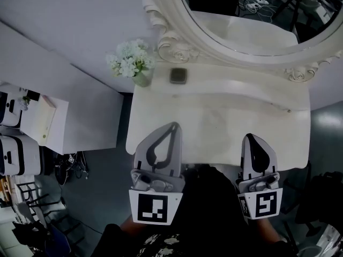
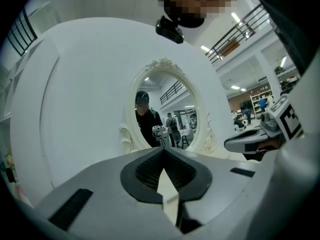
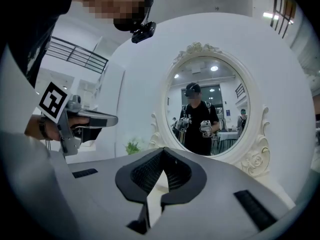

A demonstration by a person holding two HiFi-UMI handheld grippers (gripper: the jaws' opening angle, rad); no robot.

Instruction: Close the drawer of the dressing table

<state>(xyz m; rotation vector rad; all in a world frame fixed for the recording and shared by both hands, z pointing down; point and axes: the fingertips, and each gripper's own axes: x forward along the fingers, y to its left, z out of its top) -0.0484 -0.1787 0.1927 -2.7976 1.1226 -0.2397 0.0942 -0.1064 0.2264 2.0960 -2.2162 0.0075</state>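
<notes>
a vase (image 1: 141,80) holds white flowers (image 1: 130,58) while left gripper (image 1: 172,127) and right gripper (image 1: 252,138) sit closed.

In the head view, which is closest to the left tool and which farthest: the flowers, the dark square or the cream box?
From the left tool:
1. Dark square, on the table, straight ahead of its tip.
2. Flowers, at the table's back left corner.
3. Cream box, off the table, far left.
</notes>
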